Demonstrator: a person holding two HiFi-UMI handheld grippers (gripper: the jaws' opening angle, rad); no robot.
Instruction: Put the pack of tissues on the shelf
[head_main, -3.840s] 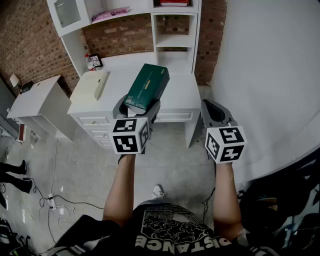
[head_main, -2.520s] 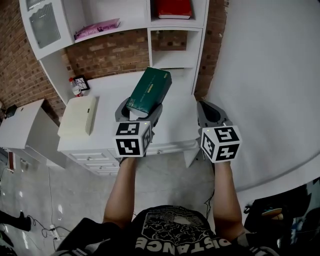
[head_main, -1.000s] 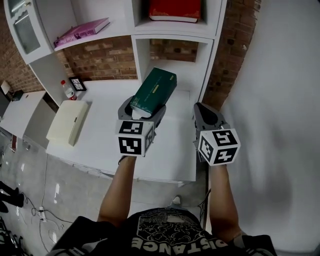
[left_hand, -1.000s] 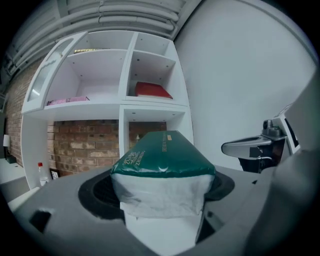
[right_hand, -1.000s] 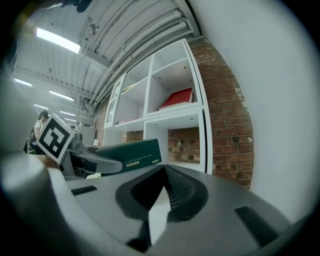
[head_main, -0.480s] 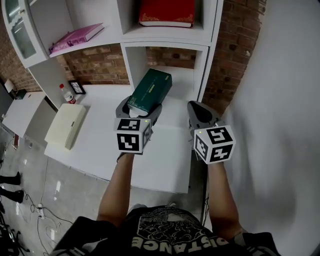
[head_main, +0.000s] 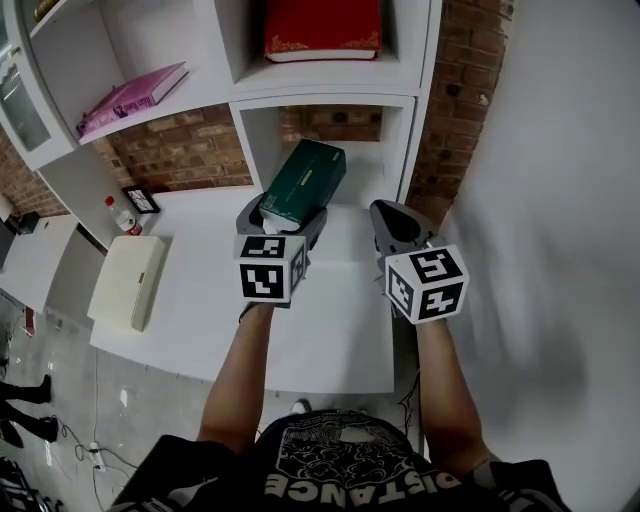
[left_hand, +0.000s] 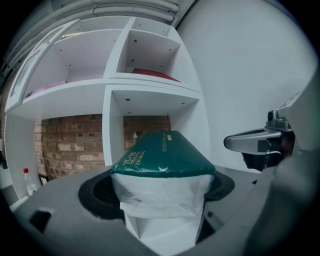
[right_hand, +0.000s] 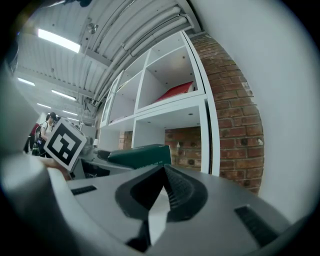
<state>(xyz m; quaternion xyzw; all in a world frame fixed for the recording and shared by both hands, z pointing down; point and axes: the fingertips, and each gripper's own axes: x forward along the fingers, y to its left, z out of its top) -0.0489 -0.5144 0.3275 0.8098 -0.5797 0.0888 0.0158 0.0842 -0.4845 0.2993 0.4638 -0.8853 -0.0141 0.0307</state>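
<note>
Left gripper (head_main: 283, 212): jaws spread wide and clamped on the white end of the pack of tissues (head_main: 302, 182); marker cube facing up toward the head camera.
Right gripper (head_main: 388, 212): jaws closed tip to tip, nothing between them; held level with the left gripper, just to its right, apart from the pack.
Pack position: dark green wrapper with gold print, carried clear of the white desk top (head_main: 330, 330); far end tilted upward and pointing into the opening of the lower right compartment (head_main: 368, 165); not resting on any board.
Shelf unit (head_main: 320, 100): white, standing on the rear of the desk against the brick wall (head_main: 180, 150); brick visible through the open back of the lower compartments.
Upper right compartment: red book (head_main: 322, 30) lying flat, directly above the compartment faced by the pack.
Left shelf board: pink book (head_main: 130, 97) lying flat.
Desk, left part: cream flat box (head_main: 127, 282) near the front edge; small bottle with red cap (head_main: 123, 215) and small dark frame (head_main: 141, 199) side by side at the rear, near the brick.
Right side: plain white wall (head_main: 540, 150) next to the right gripper.
</note>
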